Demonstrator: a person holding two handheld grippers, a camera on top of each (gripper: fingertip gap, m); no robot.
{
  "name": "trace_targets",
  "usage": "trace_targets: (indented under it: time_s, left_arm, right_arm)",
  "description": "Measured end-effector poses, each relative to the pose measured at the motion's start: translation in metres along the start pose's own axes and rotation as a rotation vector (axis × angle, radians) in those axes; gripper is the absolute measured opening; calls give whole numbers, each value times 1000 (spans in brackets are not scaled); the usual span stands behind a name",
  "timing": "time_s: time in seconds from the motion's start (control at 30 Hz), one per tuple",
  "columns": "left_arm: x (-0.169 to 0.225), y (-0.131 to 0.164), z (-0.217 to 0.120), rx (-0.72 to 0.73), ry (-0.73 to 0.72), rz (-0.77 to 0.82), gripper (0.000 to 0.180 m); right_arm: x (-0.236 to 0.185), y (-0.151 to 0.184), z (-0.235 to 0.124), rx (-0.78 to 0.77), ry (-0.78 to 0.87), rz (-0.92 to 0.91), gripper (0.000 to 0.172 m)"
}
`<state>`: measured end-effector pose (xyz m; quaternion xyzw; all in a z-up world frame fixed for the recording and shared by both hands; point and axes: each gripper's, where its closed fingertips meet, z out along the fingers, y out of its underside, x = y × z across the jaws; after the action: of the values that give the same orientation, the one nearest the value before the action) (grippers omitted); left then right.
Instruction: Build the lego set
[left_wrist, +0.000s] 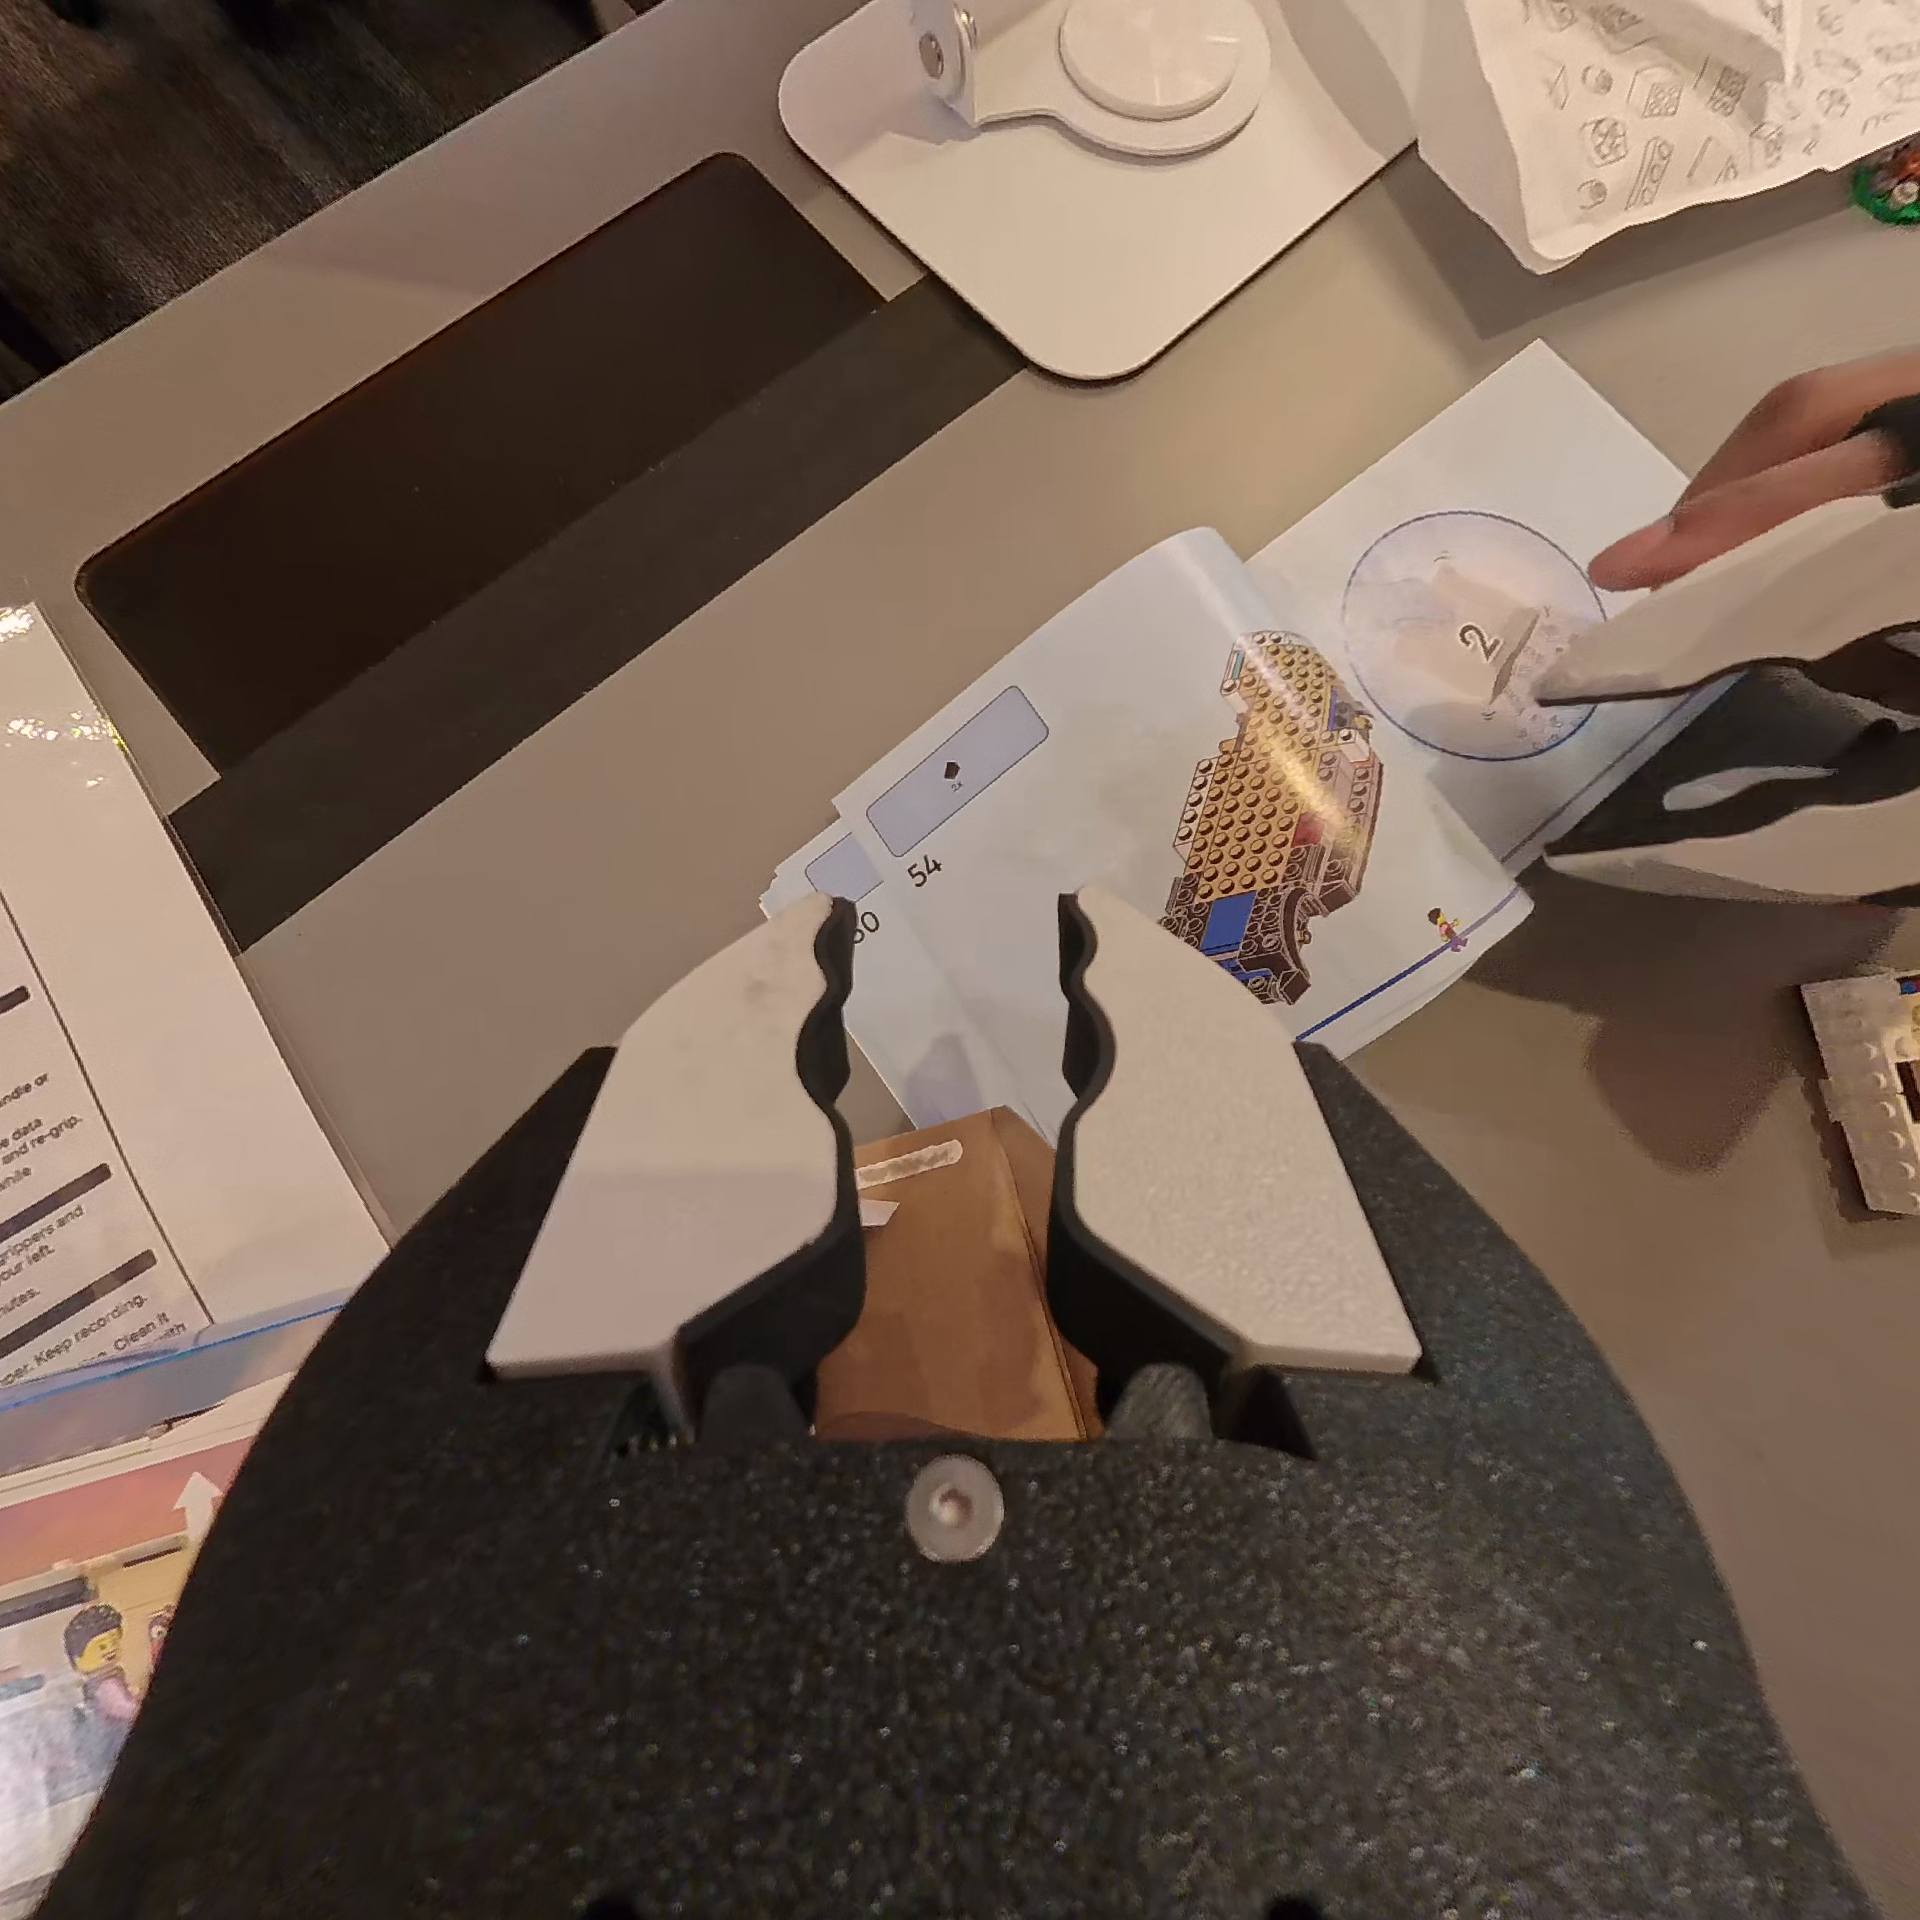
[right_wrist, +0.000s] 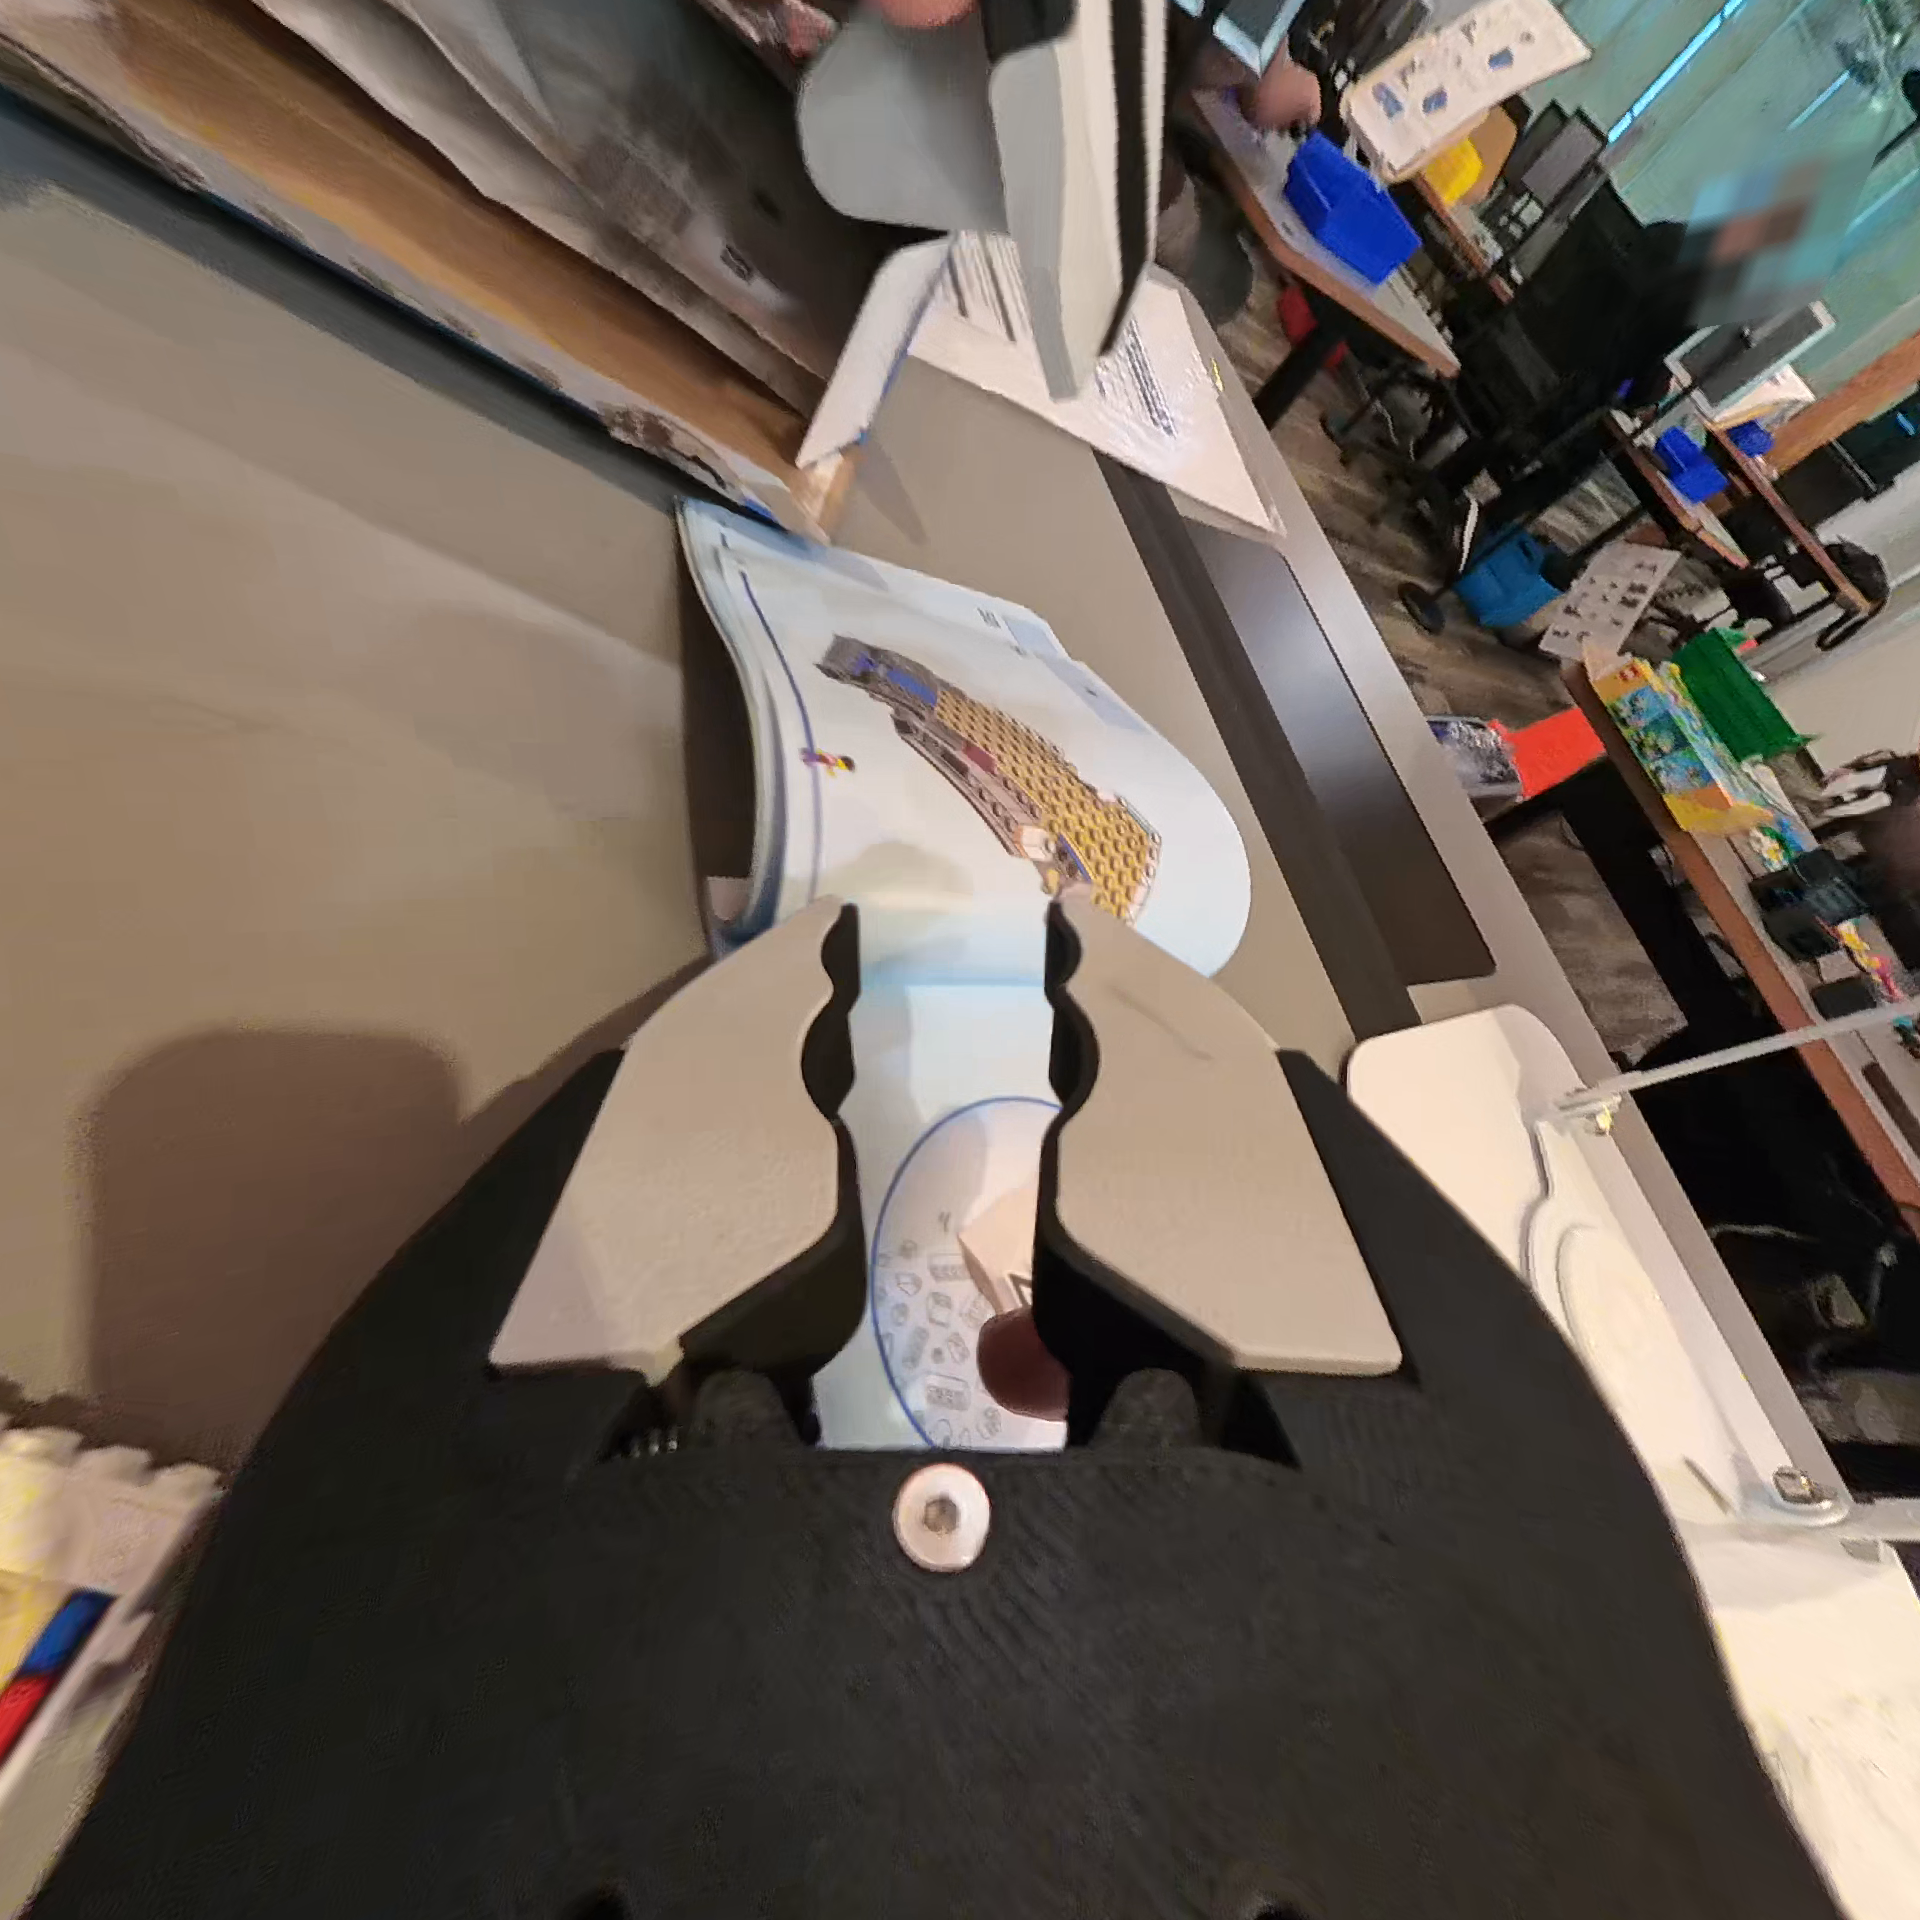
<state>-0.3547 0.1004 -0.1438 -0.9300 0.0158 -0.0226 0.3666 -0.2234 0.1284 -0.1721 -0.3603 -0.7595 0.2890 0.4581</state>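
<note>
The booklet (left_wrist: 1174, 831) lies open on the grey table (left_wrist: 582, 831), its pale blue pages showing a drawing of a brick model in tan, black and blue. In the left wrist view it spreads from the centre out toward 2 o'clock; in the right wrist view its near page arches up off the table at 12 o'clock from the fingertips.

The left gripper (left_wrist: 948, 906) hangs above the booklet's near corner with its jaws wide apart and nothing between the pads; whether the fingertips touch the paper cannot be told. Below it, between the finger roots, lies a brown paper bag (left_wrist: 956, 1299).

The right gripper (right_wrist: 951, 914) also stands wide apart, with only the page showing through the gap. In the left wrist view it comes in from 3 o'clock, its upper finger lying over the circled drawing on the far page, with a person's hand (left_wrist: 1766, 488) above it.

At 12 o'clock in the left wrist view sits a white stand base (left_wrist: 1091, 218), and at 1 o'clock a crumpled white paper bag (left_wrist: 1662, 114). A printed sheet (left_wrist: 94, 1039) lies at 9 o'clock, a picture box (left_wrist: 94, 1621) at 8 o'clock, and a partly built white brick model (left_wrist: 1870, 1101) at 3 o'clock.
</note>
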Motion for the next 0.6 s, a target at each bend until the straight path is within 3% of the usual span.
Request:
trace_targets:
  time_s: [0.03, 0.6]
  left_arm:
    - [0, 0, 0, 1, 0, 0, 38]
    - [5, 3, 6, -31, 11, 21, 38]
  right_arm:
    - [-2, -2, -1, 7, -3, -9, 36]
    - [-11, 9, 9, -55, 24, -47, 39]
